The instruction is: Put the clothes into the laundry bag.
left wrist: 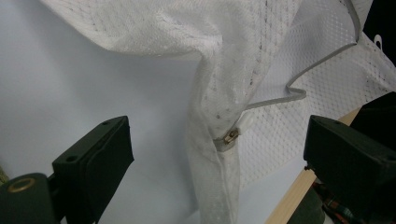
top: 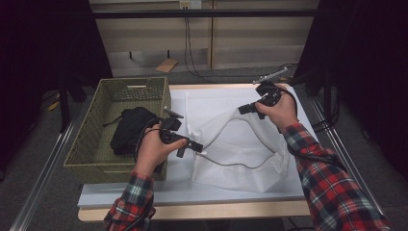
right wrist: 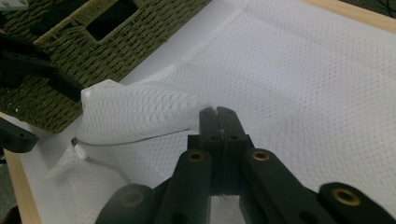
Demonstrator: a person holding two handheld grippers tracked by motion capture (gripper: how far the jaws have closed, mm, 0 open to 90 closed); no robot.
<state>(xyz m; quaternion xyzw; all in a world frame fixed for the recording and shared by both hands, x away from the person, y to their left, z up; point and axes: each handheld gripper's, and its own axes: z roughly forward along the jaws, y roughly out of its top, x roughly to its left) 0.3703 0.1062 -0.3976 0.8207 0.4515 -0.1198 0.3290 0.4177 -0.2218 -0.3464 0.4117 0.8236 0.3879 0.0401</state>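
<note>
My right gripper [right wrist: 218, 113] pinches the white mesh bag [top: 240, 154] at its rim; my left gripper [left wrist: 217, 154] gapes around its zipper end. Beside my left, the wicker basket [top: 91, 144] holds black cloth [top: 127, 130].

The person's two forearms come in from the near side, both in red checked sleeves. The left hand [top: 153, 150] is wrapped around the left gripper [top: 198, 147], which lies almost level and points to the person's right. Its jaws stand wide apart, and the pads press on nothing. The right hand [top: 278, 111] is raised higher and farther forward, with the forearm sloping up toward it. It holds the right gripper [top: 243, 109], which points to the person's left. Its jaws are closed together, pinching white mesh cloth [right wrist: 140, 116] at the tips.
</note>
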